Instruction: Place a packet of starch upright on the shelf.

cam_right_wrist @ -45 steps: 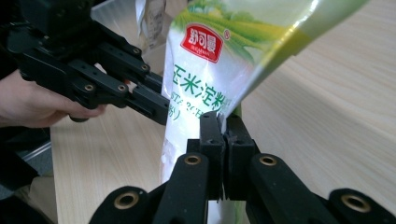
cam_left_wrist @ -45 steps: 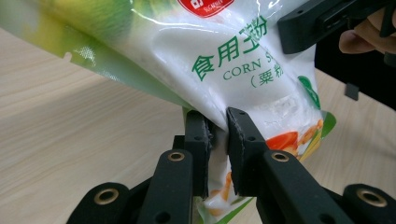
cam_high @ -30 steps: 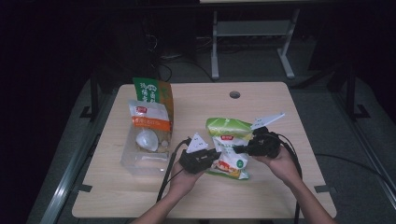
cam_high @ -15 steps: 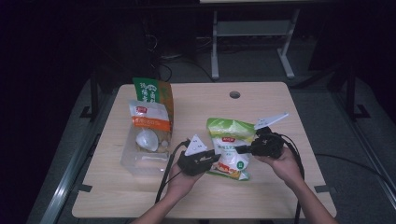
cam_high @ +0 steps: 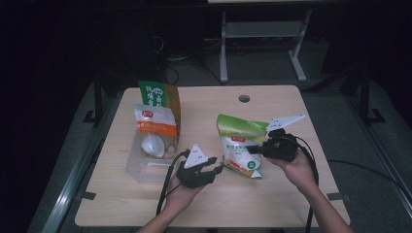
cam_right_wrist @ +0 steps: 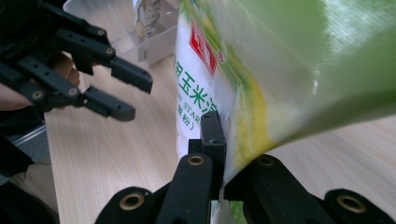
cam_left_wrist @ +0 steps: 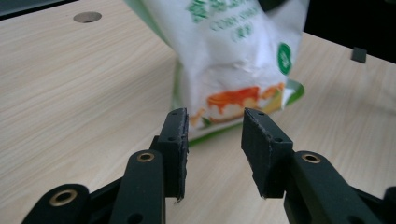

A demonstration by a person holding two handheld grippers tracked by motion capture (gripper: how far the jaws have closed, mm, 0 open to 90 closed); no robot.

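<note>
- Standing on the bench (cam_high: 272, 204): one green-and-white starch bag (cam_high: 240, 145), roughly upright and leaning, right of centre, its printed face showing a dessert picture low down in the left gripper view (cam_left_wrist: 233, 60).
- Right tool (cam_high: 257, 149): clamped on the side edge of the starch bag (cam_right_wrist: 224, 84); in the right gripper view the jaws are pressed together with the bag's seam pinched between them. Grey three-cornered plate on top, cable trailing toward the person's forearm.
- Left tool (cam_high: 214, 167): jaws apart and just been opening, nothing between them; it sits just beside the bag's lower left corner, not touching it. In the left gripper view the two black pads (cam_left_wrist: 175, 140) frame the bag's bottom edge, which lies beyond them on the wood. The same tool appears at upper left of the right gripper view (cam_right_wrist: 116, 88), jaws spread.
- Clear plastic bin (cam_high: 141, 165): left part of the bench, holding an orange-and-white packet (cam_high: 155, 124) that stands upright and a white rounded item (cam_high: 153, 145) in front of it.
- Green carton (cam_high: 158, 94): upright behind the bin, touching or just beside its rear wall; which, I cannot tell.
- Round cable hole (cam_high: 244, 98): far edge of the bench, well apart from the bag.
</note>
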